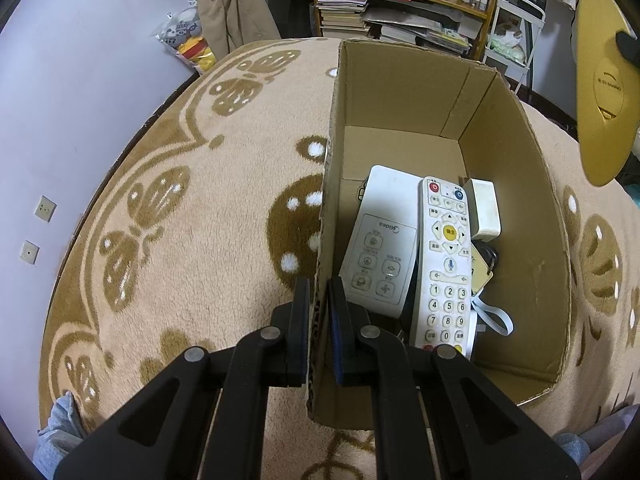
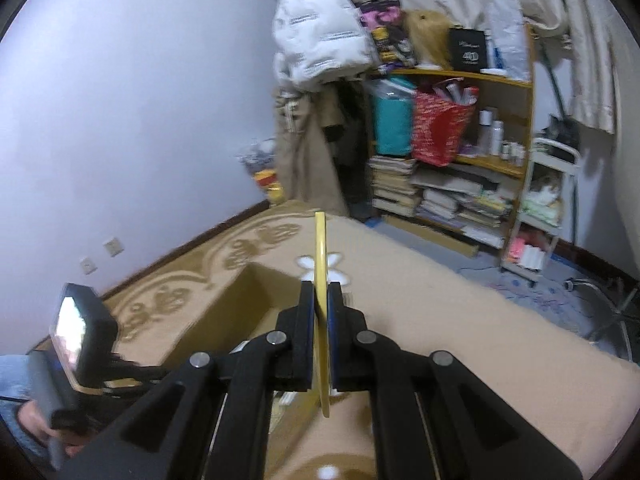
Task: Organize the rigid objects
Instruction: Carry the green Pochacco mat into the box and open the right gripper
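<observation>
Left gripper (image 1: 319, 308) is seen clamped on the left wall of the open brown cardboard box (image 1: 400, 92), one finger outside and one inside; the wall is judged to be pinched so that the box is kept steady on the beige fleece blanket with brown butterfly pattern (image 1: 168, 216) while things are loaded into it. Just to the right of the inner finger, inside the box, a wide white Midea remote control (image 1: 380, 244) is laid flat, and a long white remote with number keys and a yellow centre button (image 1: 448, 264) is laid partly over its right edge. Further right, against it, a small cream rectangular block (image 1: 485, 210) and a white flat ribbon cable (image 1: 494, 314) are seen; a dark item beneath them cannot be identified. The far half of the box floor is left bare.

At the right of the scene, a thin yellow plastic disc (image 2: 321, 304) is gripped edge-on by the right gripper (image 2: 320, 328), whose fingers are closed on both faces. It is held up above the blanket, to the right of the box and apart from it; the edge-on hold is judged to allow it to be lowered into the box. From the left wrist view the same disc appears beyond the box's right wall, well apart from the left gripper.
</observation>
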Available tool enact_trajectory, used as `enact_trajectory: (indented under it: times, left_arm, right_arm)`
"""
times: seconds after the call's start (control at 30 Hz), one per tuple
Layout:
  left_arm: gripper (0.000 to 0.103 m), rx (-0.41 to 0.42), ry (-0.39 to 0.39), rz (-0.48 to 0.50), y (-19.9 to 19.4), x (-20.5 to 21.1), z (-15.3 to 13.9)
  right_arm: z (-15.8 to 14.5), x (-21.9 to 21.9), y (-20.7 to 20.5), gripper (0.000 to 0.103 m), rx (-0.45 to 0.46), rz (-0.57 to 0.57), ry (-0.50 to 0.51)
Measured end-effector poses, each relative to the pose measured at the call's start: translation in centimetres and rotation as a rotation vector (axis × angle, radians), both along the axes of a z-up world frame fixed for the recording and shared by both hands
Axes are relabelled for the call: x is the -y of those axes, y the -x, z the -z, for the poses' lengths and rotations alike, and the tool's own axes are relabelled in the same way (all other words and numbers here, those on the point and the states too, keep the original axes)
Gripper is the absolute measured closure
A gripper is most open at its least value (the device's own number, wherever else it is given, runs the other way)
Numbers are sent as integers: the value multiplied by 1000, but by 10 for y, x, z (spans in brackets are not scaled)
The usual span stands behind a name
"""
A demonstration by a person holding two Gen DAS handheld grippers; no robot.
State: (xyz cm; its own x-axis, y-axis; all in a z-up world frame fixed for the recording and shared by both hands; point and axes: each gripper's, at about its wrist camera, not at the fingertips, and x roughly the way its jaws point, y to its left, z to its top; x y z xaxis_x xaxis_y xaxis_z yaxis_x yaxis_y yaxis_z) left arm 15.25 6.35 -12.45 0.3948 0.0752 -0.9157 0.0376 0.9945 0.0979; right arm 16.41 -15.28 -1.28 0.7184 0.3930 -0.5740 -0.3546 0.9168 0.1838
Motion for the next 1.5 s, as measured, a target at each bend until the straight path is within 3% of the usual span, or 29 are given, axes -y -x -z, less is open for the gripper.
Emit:
enact_trajectory:
  times: [0.17, 0.33, 0.57, 1.5]
  left_arm:
    - [93, 0, 3, 0, 1, 0, 0]
    - [93, 0, 6, 0, 2, 1, 0]
    - [93, 1, 7, 0, 3, 2, 0]
    - [93, 14, 16, 8, 6, 3, -7]
  right_arm:
    - [10, -25, 8, 96, -35, -62, -25]
    - [33, -34, 9, 96, -121, -79, -95]
    - [65, -41, 8, 95, -233, -89, -110]
    - [91, -59, -1, 92, -299, -38, -32]
